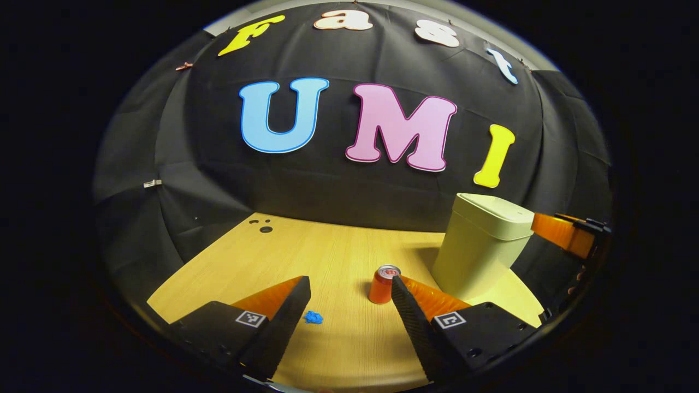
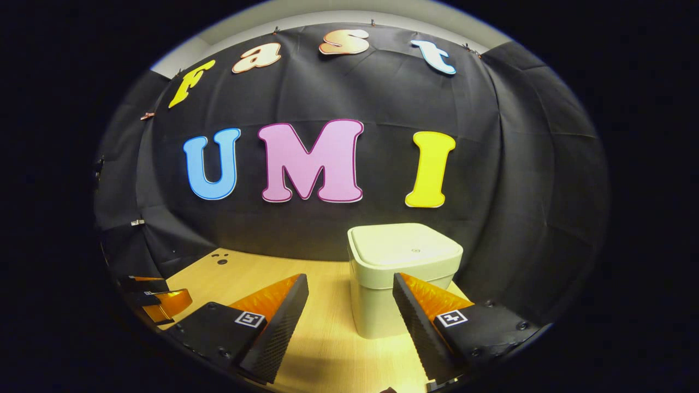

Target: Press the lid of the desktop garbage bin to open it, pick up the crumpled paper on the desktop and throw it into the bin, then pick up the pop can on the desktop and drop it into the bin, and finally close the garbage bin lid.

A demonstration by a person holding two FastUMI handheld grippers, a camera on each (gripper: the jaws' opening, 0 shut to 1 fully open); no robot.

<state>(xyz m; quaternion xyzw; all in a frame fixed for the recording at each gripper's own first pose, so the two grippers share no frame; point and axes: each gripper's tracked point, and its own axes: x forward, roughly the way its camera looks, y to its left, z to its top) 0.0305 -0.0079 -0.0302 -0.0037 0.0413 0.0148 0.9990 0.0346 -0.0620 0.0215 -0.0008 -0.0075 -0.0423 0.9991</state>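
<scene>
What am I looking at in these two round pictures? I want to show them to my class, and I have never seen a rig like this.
A person holds a two-finger gripper in each hand, and a camera rides on each, looking forward along its fingers. In the left gripper view, the left gripper is open and holds nothing. Ahead on the table lie a crumpled paper, a can standing upright, and a bin with its lid closed. In the right gripper view, the right gripper is open, empty and faces the bin from close by. Nothing has been picked up.
</scene>
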